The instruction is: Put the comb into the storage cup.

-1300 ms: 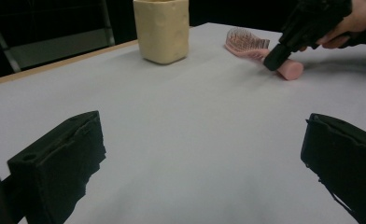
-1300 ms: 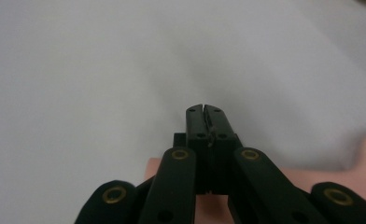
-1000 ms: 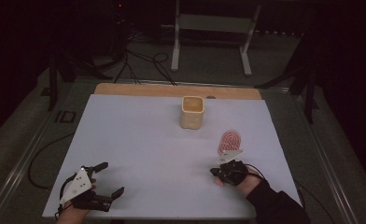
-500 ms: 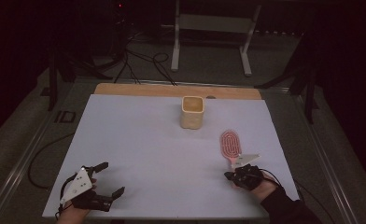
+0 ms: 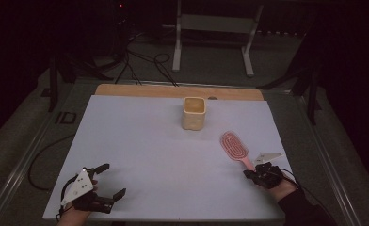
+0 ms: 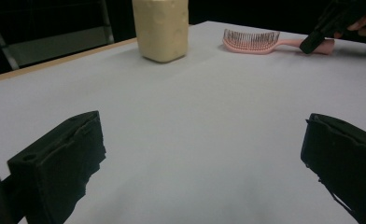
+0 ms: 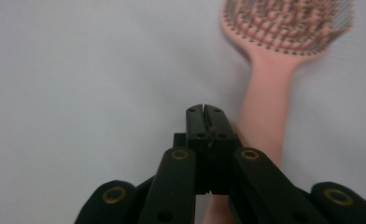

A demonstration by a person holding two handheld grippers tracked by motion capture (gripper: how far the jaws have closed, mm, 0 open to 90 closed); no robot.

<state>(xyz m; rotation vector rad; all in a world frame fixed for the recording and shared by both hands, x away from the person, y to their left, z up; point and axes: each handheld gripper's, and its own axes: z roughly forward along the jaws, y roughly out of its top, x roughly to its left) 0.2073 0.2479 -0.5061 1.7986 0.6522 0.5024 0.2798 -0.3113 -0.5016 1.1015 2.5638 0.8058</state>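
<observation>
Your right gripper [image 5: 259,173] sits at the near right of the table, jaws pressed flat together with nothing between them. In the right gripper view the closed tips [image 7: 205,122] lie just beside the brush handle on its left, over the near end of it; whether they touch it you can't tell from that view. Your left gripper [image 5: 111,181] rests at the near left corner, jaws wide apart and empty, bare table between them [image 6: 204,154].

Biggest to smallest now. White table [image 5: 140,141], wood strip along its far edge. Cream cup [image 5: 194,113] stands upright at the far middle, well apart from both grippers. Pink hairbrush [image 5: 235,148] lies flat on the right side, bristles up, head pointing away from you toward the cup, handle running back to your right gripper. In the left gripper view the brush [image 6: 265,42] lies past the cup [image 6: 161,29], and your right gripper [image 6: 319,37] is down on the end of the handle there. Brush is well apart from your left gripper, across the table.
</observation>
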